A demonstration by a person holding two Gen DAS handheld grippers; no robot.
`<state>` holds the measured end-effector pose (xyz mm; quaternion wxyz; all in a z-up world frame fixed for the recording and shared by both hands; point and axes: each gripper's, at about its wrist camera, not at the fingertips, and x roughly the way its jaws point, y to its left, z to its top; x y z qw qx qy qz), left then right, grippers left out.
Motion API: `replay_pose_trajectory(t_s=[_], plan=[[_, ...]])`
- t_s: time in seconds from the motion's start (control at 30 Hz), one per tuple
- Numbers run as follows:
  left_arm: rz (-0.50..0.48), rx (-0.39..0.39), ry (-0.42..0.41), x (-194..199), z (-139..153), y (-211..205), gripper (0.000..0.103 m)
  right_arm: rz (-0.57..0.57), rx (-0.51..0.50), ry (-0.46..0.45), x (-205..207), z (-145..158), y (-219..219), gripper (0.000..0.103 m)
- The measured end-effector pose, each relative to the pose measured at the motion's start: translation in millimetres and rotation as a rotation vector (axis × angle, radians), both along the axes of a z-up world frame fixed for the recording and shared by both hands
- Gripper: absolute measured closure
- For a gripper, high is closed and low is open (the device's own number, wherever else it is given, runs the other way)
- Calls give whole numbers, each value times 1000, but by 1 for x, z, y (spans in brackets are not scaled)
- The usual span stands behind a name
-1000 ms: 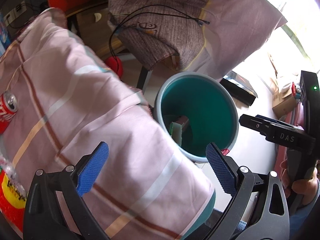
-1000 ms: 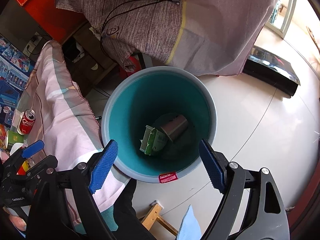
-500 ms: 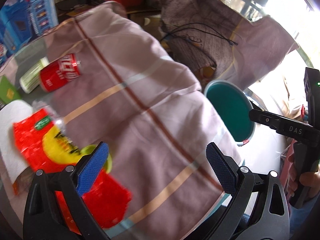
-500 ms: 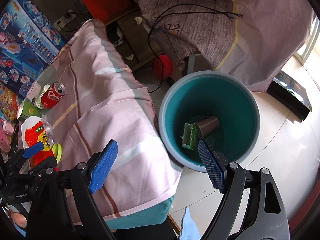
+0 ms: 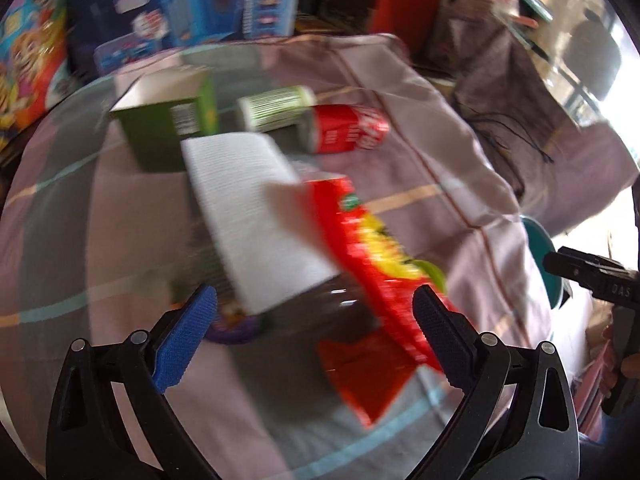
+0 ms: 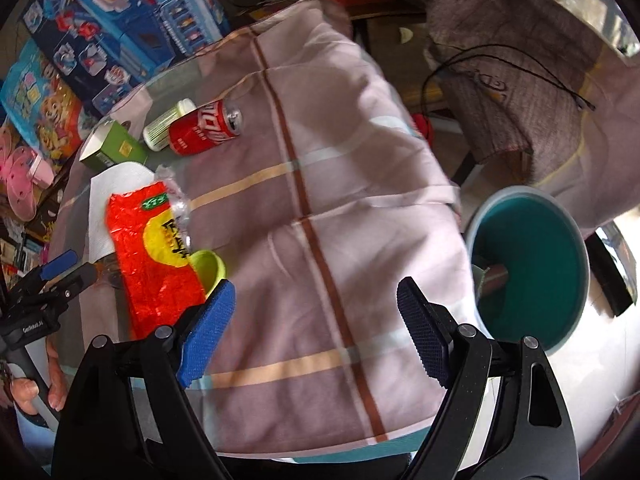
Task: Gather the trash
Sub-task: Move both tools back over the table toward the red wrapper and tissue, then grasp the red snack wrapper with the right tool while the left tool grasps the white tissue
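Striped pink tablecloth (image 6: 340,208), toy boxes (image 6: 100,40) behind, black cable (image 6: 520,64)

Your left gripper (image 5: 314,322) is a black plastic frame with triangular cut-outs in each arm and round silver screw heads at the pivots. Its fingers carry ribbed pads: a bright blue pad (image 5: 186,340) on one side and a darker navy one (image 5: 440,334) on the other. Your right gripper (image 6: 316,330) is built the same way, with black arms, silver screws and blue textured pads. White lettering marks the side of each black body. Blue fabric covers you at the lower edges of both views.
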<state>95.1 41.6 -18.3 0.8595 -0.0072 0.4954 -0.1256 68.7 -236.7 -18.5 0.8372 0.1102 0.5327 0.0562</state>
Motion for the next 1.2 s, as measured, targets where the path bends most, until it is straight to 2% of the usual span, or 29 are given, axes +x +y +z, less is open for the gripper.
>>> replay_pose_trajectory(t_s=[0.17, 0.33, 0.4, 0.53, 0.73, 0.77, 0.83, 0.9, 0.93, 1.0, 1.1, 1.2], plan=[[81, -9, 22, 6, -7, 47, 5, 154, 14, 48, 20, -9, 69, 24], [106, -22, 27, 10, -10, 69, 5, 290, -6, 76, 29, -15, 127, 24], [113, -25, 29, 13, -11, 74, 5, 329, -32, 82, 31, -19, 143, 18], [121, -40, 44, 18, -16, 82, 5, 367, -97, 105, 38, -32, 163, 18], [117, -51, 61, 26, -19, 79, 5, 344, -147, 102, 49, -44, 164, 18], [113, -52, 62, 27, -19, 78, 5, 340, -148, 100, 51, -45, 163, 20], [102, -49, 62, 31, -19, 71, 5, 339, -137, 98, 53, -48, 160, 34], [89, -51, 60, 36, -19, 64, 5, 340, -126, 91, 55, -48, 154, 53], [80, -50, 59, 39, -19, 58, 5, 338, -124, 82, 55, -47, 151, 57], [67, -41, 58, 45, -19, 49, 5, 322, -104, 65, 55, -42, 142, 81], [45, -33, 67, 56, -22, 34, 5, 282, -82, 44, 56, -35, 126, 84], [25, -24, 38, 62, -22, 17, 5, 248, -51, 39, 56, -32, 110, 84]])
